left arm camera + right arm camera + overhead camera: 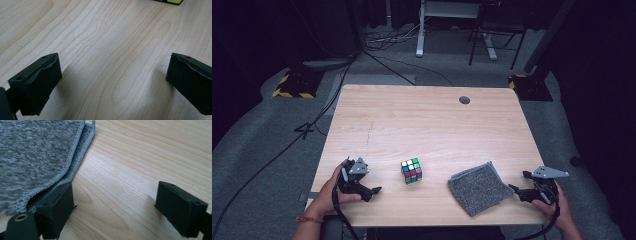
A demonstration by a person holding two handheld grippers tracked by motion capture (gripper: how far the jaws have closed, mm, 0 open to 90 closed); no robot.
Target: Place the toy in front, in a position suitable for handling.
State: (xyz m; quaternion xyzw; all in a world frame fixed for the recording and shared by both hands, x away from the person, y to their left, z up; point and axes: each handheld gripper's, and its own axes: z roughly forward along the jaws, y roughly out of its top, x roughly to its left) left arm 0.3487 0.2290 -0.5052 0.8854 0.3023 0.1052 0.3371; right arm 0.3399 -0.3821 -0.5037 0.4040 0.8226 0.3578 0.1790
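On the near half of the counter, three groups in a row: left tool at the near left, puzzle cube just left of centre, folded grey cloth to the right, right tool at the near right edge. Nothing gripped on either side. In the left gripper view, left tool spread wide over bare wood, only a sliver of the cube at the far top edge, well apart from both jaws. In the right gripper view, right tool likewise spread, its left jaw tucked just under or against the stitched hem of the cloth; hard to tell whether touching or merely beside it, given the blur there. Other jaw over bare wood, well clear.

As for progress: very little done, by the look of it. Cloth lying flat in a neat fold, two layers visible at the hem, not lifted or bunched. Cube sitting square on the counter, scrambled colours up, untouched. Likely stage: approach only, with the right side nearest to a first grasp at the cloth's near right edge. Left to do, presumably: closing on the cloth, lifting it, and whatever handling of cloth and cube follows. Left side not yet committed to anything, pointing toward the cube from the near left.
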